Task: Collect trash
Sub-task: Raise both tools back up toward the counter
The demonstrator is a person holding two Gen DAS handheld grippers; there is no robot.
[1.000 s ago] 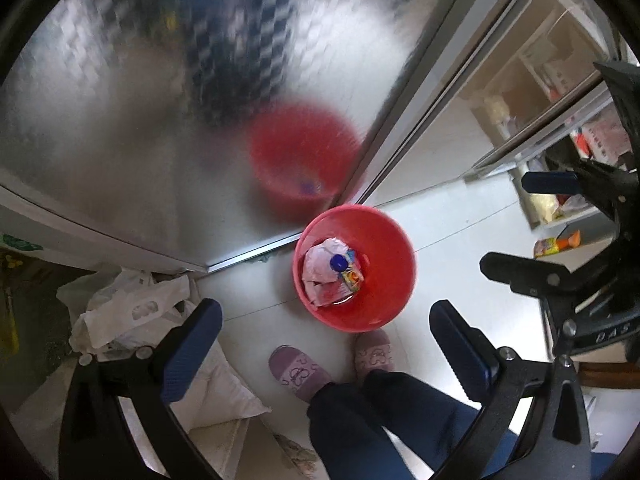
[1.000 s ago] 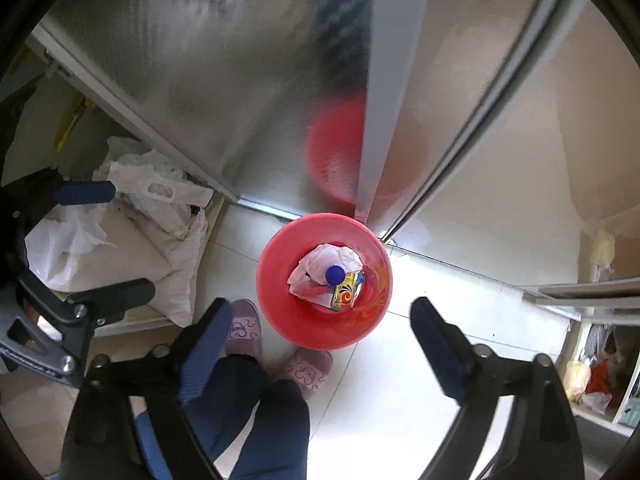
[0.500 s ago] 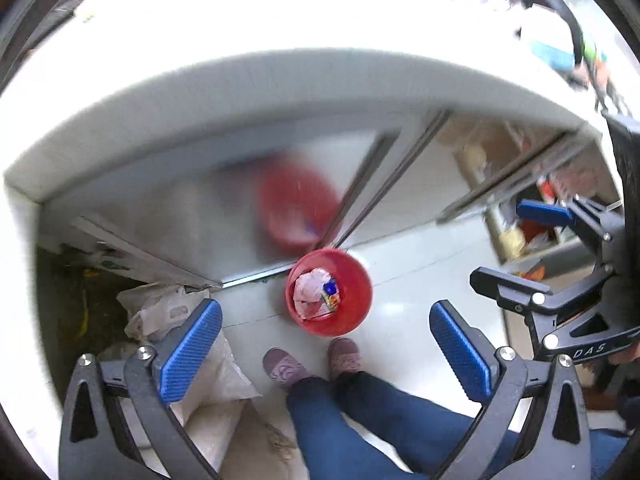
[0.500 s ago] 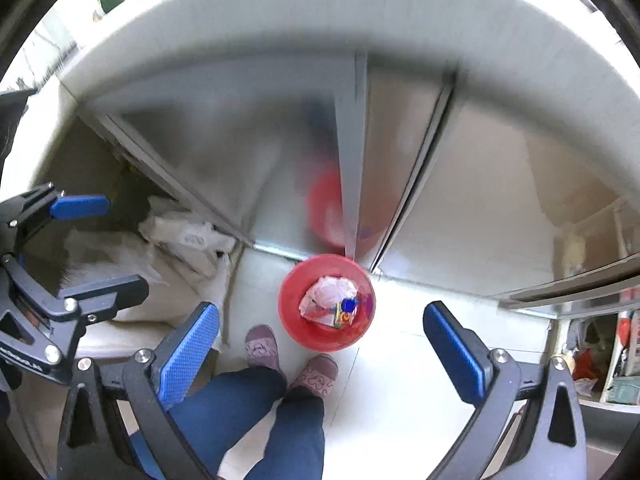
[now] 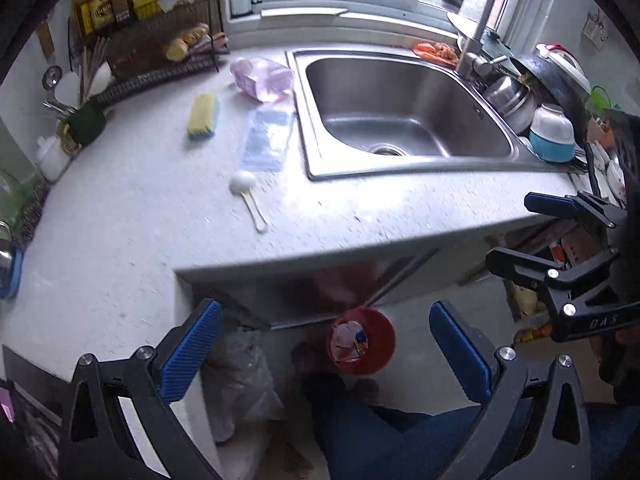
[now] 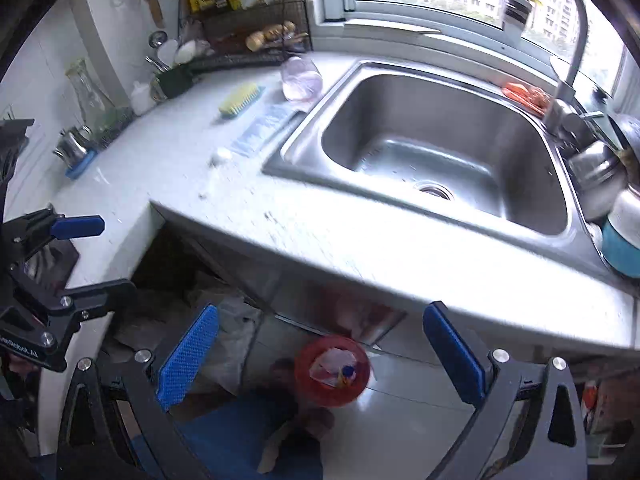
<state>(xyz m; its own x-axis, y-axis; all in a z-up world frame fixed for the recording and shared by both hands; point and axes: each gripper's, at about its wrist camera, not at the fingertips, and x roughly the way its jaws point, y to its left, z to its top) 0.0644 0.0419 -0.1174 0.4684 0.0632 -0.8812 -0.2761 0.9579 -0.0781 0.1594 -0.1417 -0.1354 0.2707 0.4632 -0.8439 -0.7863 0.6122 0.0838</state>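
A red bin (image 5: 362, 340) with wrappers inside stands on the floor below the counter edge, also seen in the right wrist view as the red bin (image 6: 332, 370). On the counter left of the sink lie a clear plastic package (image 5: 266, 140), a toppled pink bottle (image 5: 262, 78), a white spoon (image 5: 246, 190) and a yellow brush (image 5: 203, 116). My left gripper (image 5: 324, 350) is open and empty, high above the bin. My right gripper (image 6: 320, 356) is open and empty too, beside it at the same height.
A steel sink (image 5: 360, 80) with a tall faucet (image 5: 476, 12) fills the counter's right half. Pots and bowls (image 5: 552, 132) crowd its right side. A wire rack (image 5: 160, 40) stands at the back left. White bags (image 5: 240, 380) and a person's legs (image 5: 360, 432) are below.
Both grippers have risen from just above the bin to above counter height. The countertop and sink have come into view, and the bin looks much smaller. Both stay open.
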